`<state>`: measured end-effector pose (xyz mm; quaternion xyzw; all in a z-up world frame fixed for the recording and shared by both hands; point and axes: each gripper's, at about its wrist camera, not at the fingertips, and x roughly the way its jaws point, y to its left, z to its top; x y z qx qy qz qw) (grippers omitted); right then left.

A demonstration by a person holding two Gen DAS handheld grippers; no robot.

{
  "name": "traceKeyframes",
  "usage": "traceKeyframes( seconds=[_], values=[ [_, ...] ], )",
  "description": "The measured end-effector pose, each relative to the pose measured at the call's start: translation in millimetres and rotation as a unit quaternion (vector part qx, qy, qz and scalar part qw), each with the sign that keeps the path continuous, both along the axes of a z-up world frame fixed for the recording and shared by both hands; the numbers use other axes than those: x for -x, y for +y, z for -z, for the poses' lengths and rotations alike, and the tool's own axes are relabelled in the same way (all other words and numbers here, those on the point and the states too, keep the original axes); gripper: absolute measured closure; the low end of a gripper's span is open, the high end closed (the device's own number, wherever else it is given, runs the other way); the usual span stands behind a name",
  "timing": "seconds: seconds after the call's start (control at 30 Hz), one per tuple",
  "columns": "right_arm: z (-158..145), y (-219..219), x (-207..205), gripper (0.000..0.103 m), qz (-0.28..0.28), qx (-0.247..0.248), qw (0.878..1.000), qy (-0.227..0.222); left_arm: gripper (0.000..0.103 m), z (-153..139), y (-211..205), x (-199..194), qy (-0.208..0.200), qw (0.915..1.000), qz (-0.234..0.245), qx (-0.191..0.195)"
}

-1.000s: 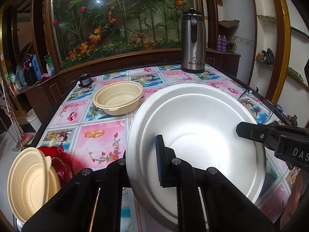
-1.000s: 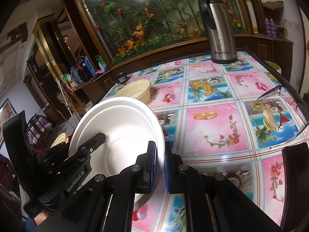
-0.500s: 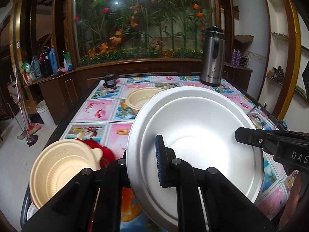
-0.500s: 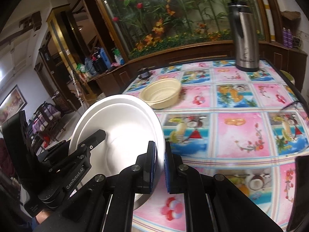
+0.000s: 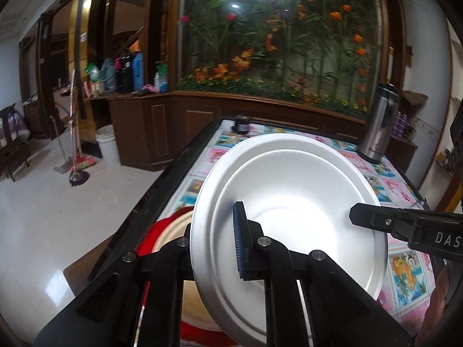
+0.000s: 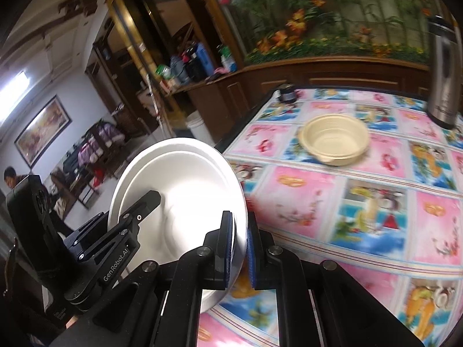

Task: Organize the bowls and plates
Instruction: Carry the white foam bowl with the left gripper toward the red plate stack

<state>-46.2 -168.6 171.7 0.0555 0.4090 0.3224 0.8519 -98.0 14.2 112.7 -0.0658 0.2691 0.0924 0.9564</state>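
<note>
Jaws clamp white plate [image 5: 289,190] rim.

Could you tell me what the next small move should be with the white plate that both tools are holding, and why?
Probably carry the white plate on toward the table's near left corner and lower it onto the cream bowl in the red dish. Both the left tool and the right tool are shut on its rim, holding it tilted above the table.
</note>
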Motion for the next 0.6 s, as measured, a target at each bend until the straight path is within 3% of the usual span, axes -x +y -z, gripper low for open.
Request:
traceKeyframes(
  seconds=[0.23,0.6],
  values=[
    [17,47,-5,0.094,-0.027,0.027,0.999,0.018,0.092,20,32,-4,0.022,0.999,-0.03,0.023],
    [33,57,-8,0.091,-0.023,0.049,0.998,0.033,0.092,39,31,-11,0.046,0.9978,-0.035,0.03]
  ],
)
